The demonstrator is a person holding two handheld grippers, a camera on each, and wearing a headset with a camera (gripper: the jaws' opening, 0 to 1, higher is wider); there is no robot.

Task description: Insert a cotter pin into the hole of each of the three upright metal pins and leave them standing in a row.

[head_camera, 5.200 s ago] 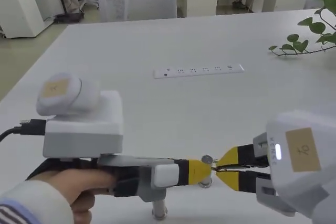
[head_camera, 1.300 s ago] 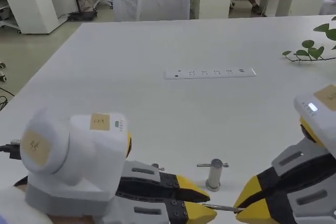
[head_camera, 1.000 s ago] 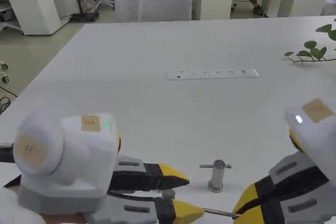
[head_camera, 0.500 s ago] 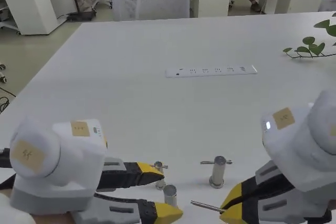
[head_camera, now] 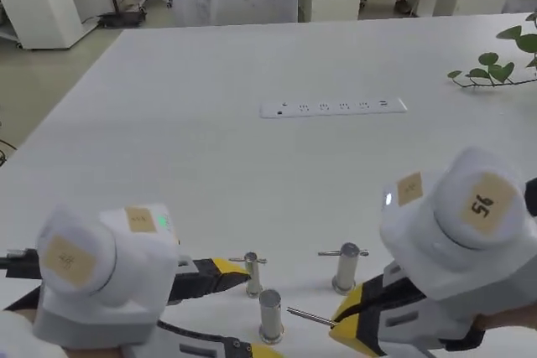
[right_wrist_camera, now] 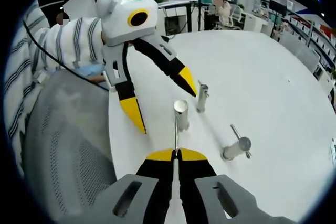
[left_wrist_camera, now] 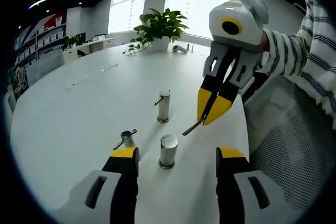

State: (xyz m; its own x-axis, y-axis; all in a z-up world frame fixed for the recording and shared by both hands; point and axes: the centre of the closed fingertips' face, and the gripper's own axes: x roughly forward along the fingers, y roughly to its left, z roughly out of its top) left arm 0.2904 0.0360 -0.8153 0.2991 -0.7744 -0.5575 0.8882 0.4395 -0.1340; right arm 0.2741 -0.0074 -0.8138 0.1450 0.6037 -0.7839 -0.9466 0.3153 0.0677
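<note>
Cotter pin roughly level, tip toward bare upright pin — right gripper pinches it, left gripper jaws gape

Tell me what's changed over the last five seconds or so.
Both grippers have left the pin they met at. The left gripper has opened and now straddles the bare pin. The right gripper, shut on a fresh cotter pin, has brought its tip up close to that pin. Unchanged: the two fitted pins stand upright.
</note>
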